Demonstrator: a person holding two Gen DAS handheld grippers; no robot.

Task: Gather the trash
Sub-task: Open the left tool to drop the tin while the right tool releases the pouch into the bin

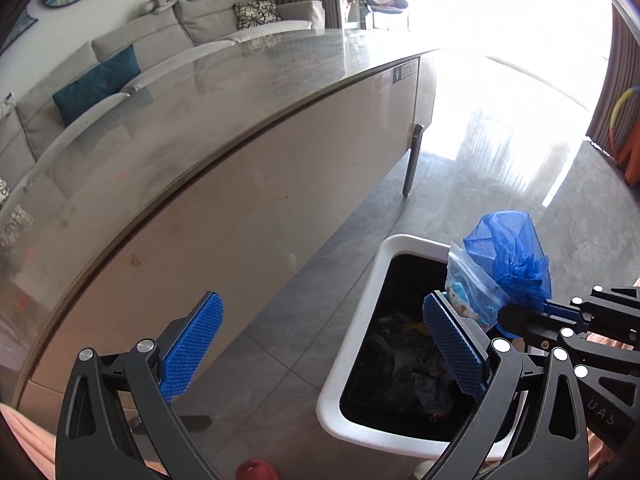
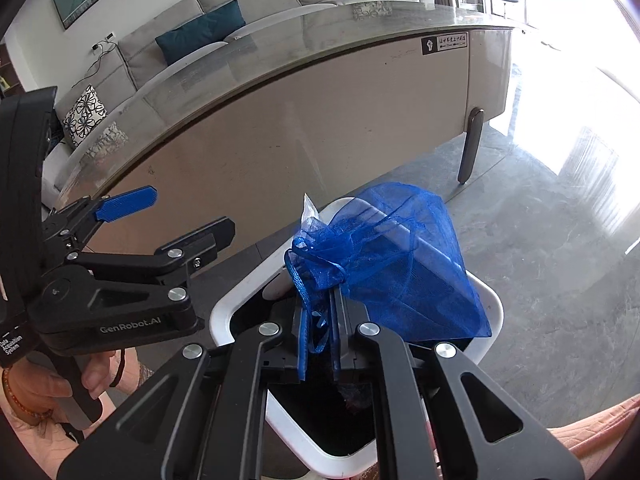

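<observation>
A white trash bin (image 1: 356,332) with a black liner stands on the floor beside the table; several pieces of trash lie inside. My right gripper (image 2: 320,320) is shut on a blue mesh pouch (image 2: 404,264) and holds it over the bin (image 2: 494,308). In the left wrist view the pouch (image 1: 516,256) shows together with a clear zip bag (image 1: 470,292), above the bin's right side. My left gripper (image 1: 320,344) is open and empty, its right finger over the bin, its left finger (image 1: 192,348) over the floor. It shows in the right wrist view (image 2: 160,216) at the left.
A long beige table (image 1: 224,92) with a glossy stone top runs behind the bin, its dark leg (image 1: 412,160) to the bin's far side. A grey sofa (image 1: 132,52) with cushions stands behind. The grey tile floor (image 1: 520,184) is brightly lit at the right.
</observation>
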